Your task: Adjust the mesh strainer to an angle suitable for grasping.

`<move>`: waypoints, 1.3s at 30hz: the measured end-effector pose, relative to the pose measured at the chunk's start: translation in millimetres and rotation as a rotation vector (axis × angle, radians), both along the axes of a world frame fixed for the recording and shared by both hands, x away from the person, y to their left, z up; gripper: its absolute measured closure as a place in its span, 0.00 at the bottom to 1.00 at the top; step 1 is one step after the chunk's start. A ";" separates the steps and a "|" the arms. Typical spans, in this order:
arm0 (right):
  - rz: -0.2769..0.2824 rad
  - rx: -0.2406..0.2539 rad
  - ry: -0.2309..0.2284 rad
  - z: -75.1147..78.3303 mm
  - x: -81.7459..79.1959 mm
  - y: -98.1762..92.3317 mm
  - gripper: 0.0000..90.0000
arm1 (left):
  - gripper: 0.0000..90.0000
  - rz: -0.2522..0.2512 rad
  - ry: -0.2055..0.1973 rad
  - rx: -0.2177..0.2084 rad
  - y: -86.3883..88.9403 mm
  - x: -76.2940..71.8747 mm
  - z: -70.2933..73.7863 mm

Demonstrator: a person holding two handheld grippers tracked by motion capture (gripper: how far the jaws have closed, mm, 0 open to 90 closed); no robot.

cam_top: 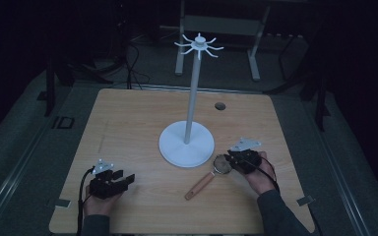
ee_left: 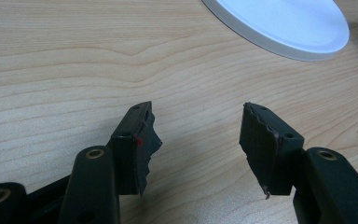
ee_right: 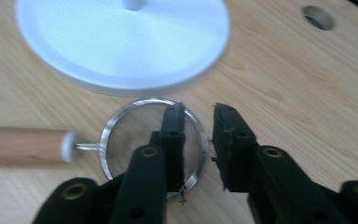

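The small mesh strainer [cam_top: 207,175] is lying flat on the wooden worktop [cam_top: 128,123], just beside the round white base of the hook stand [cam_top: 186,143]. Its bowl is a fine wire mesh set in a thin, bright metal ring, and its straight handle [ee_right: 23,145] is smooth, pale wood with a white collar where the wire stem enters.

The right claw [ee_right: 198,140] is sitting at the ring's rim on the side away from the handle. One black jaw is standing over the mesh inside the ring and the other is standing outside it, so the rim is lying in a narrow gap; the pads are not seen pressing on it.

The left claw [ee_left: 196,135] is resting near the person's edge of the worktop, well apart from the strainer, with its jaws spread wide over bare wood. Its pads are black with ragged, toothed edges.

The stand is a flat, matt white disc with a slim pole, topped by a ring of curved hooks. The worktop is showing a light wood grain and a round cable hole [cam_top: 220,105]. No legible writing is appearing on these items.

The high view is showing the hooks and the whole handle; the right gripper view is resolving the mesh and rim.
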State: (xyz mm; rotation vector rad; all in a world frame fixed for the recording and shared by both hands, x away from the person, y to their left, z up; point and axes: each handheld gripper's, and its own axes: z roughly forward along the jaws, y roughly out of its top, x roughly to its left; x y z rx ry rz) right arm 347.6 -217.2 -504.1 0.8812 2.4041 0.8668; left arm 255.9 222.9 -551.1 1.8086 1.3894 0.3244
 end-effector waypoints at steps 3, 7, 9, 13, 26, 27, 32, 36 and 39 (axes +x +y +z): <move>0.053 -0.007 0.022 -3.9 -0.4 16.5 0.87 | 0.50 -0.001 0.000 0.000 0.0 0.0 0.0; 0.090 -0.028 0.035 -7.9 -1.6 29.5 0.87 | 0.50 -0.001 -0.001 -0.001 0.1 -0.1 0.1; 0.119 -0.047 0.040 -11.7 -1.8 41.5 0.87 | 0.50 -0.001 -0.001 -0.001 0.0 -0.1 0.1; 0.144 -0.073 0.048 -15.5 -0.7 51.1 0.88 | 0.50 0.000 -0.001 -0.002 0.3 -0.1 0.2; 0.052 -0.129 0.099 -29.7 14.2 34.2 0.93 | 0.50 0.000 -0.001 -0.002 0.6 -0.1 0.3; 0.042 -0.131 0.099 -30.1 14.7 29.5 0.92 | 0.50 0.000 -0.001 -0.002 0.5 -0.1 0.3; -0.017 -0.107 0.107 -31.9 13.8 -0.2 0.91 | 0.50 0.001 -0.001 -0.002 0.2 -0.2 0.2; -0.055 -0.087 0.117 -33.4 11.4 -19.0 0.91 | 0.50 -0.001 0.000 -0.001 0.1 0.0 0.0; -0.068 -0.087 0.127 -34.3 7.4 -30.1 0.90 | 0.50 -0.001 0.001 0.000 -0.2 0.3 -0.2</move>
